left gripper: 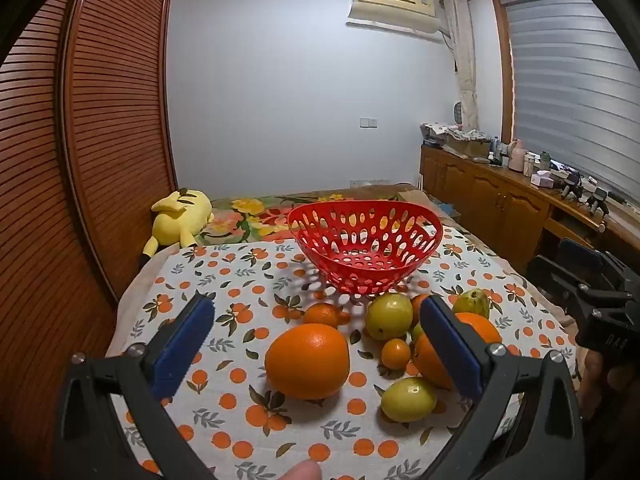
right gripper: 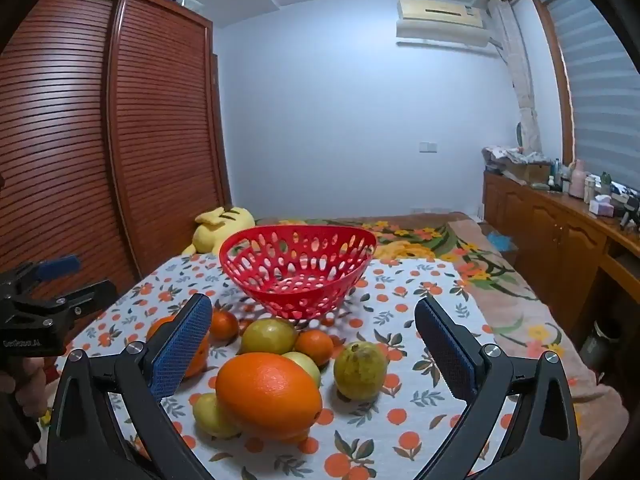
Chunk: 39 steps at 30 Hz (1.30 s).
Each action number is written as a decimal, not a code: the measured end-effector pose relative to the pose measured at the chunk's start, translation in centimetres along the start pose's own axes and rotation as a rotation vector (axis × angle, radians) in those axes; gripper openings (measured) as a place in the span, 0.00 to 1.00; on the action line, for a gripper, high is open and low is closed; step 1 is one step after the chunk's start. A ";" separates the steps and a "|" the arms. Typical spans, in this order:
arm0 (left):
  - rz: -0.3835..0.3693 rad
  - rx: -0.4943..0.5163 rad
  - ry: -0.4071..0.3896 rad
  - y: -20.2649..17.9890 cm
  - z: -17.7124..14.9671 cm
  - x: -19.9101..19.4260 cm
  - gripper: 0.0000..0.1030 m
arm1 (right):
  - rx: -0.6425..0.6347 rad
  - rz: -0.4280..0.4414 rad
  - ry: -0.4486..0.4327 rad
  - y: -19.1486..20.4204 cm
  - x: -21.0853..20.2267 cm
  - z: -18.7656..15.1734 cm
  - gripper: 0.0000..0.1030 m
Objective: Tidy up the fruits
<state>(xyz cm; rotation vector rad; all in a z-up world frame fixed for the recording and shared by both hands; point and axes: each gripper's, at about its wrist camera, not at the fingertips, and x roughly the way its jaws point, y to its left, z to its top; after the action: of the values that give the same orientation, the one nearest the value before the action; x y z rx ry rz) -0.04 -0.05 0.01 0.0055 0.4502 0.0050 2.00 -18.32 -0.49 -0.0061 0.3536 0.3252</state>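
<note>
An empty red perforated basket [left gripper: 365, 250] [right gripper: 298, 266] stands on the orange-print tablecloth [left gripper: 224, 280]. In front of it lie loose fruits: a large orange [left gripper: 307, 361] between my left gripper's fingers, a second large orange [left gripper: 464, 344] [right gripper: 269, 396], small tangerines [left gripper: 395, 353] [right gripper: 314, 346], yellow-green round fruits [left gripper: 389, 316] [right gripper: 269, 336] and a green guava [left gripper: 472, 303] [right gripper: 361, 370]. My left gripper [left gripper: 316, 344] is open above the table. My right gripper [right gripper: 314, 352] is open, with the second orange and the guava between its fingers.
A yellow plush toy [left gripper: 180, 216] lies on the bed behind the table. A wooden slatted wardrobe [left gripper: 80, 160] stands at the left. A wooden sideboard [left gripper: 500, 196] with bottles runs along the right under the window. The right gripper's body [left gripper: 592, 300] shows at the right edge.
</note>
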 end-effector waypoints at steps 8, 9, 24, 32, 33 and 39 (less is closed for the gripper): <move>0.000 0.012 0.004 -0.8 0.0 0.1 1.00 | -0.004 -0.011 0.019 -0.2 -0.2 0.2 1.00; -0.001 0.000 0.003 -0.3 0.0 0.1 1.00 | -0.010 -0.012 0.017 0.1 -0.3 0.2 1.00; -0.008 -0.006 -0.023 -0.1 0.6 -1.4 1.00 | -0.009 -0.019 0.001 0.5 -0.7 0.3 1.00; -0.009 -0.006 -0.026 -0.1 0.8 -1.7 1.00 | -0.010 -0.019 0.000 0.6 -0.8 0.4 1.00; -0.008 -0.006 -0.026 -0.1 0.8 -1.7 1.00 | -0.010 -0.018 -0.001 0.6 -0.8 0.4 1.00; -0.010 -0.004 -0.024 -0.3 0.7 -1.8 1.00 | -0.010 -0.018 -0.002 0.7 -0.8 0.4 1.00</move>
<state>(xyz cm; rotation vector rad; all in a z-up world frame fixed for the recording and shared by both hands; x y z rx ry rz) -1.35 -0.37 1.43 -0.0005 0.4264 -0.0037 1.18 -17.93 0.17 -0.0189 0.3500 0.3093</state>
